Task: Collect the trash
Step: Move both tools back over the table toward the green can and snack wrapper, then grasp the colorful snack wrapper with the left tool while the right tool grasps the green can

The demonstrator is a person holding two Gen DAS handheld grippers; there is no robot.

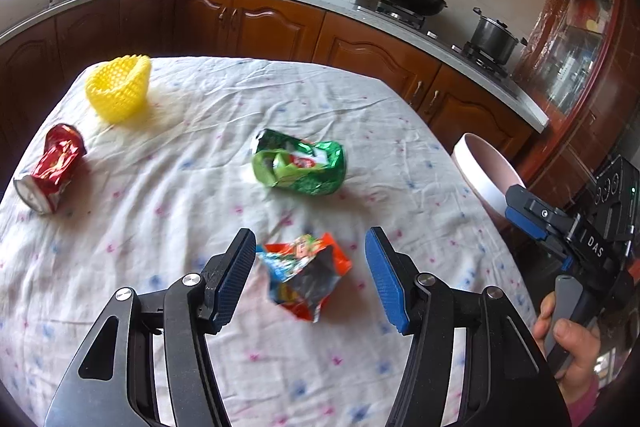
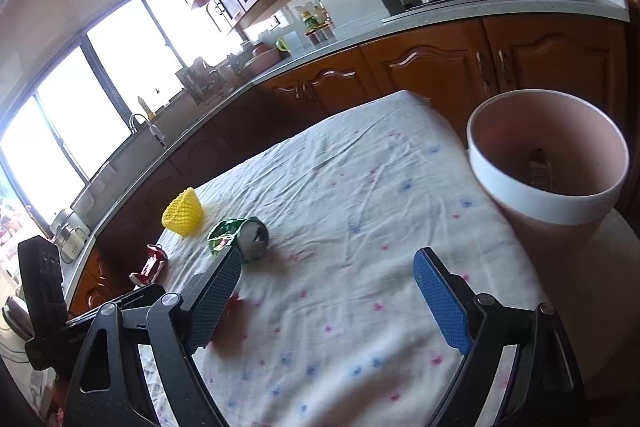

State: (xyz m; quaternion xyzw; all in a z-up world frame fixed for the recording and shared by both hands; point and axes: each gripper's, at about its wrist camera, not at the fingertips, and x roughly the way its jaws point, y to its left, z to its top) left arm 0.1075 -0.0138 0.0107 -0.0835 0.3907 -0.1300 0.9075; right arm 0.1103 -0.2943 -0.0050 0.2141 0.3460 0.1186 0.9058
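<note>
The left tool (image 1: 310, 267) stands with its jaws spread, the pads touching nothing; a crumpled orange snack wrapper (image 1: 306, 277) lies on the desk (image 1: 180, 227) in line with the gap between them. Beyond the wrapper lies a crushed green can (image 1: 300, 163). Left of the green can lies a crushed red can (image 1: 52, 169), and behind the red can stands a yellow foam net sleeve (image 1: 120, 87). At the desk's right edge, right of the green can, stands a pink bin (image 2: 548, 163) with a white rim band; something dark sits at its bottom, too dim to identify. The right tool (image 2: 328, 291) also stands spread wide and grips nothing, with bare flowered cloth between its pads and the bin just beyond its right finger. A hand (image 1: 572, 343) holds the right tool's grip.
</note>
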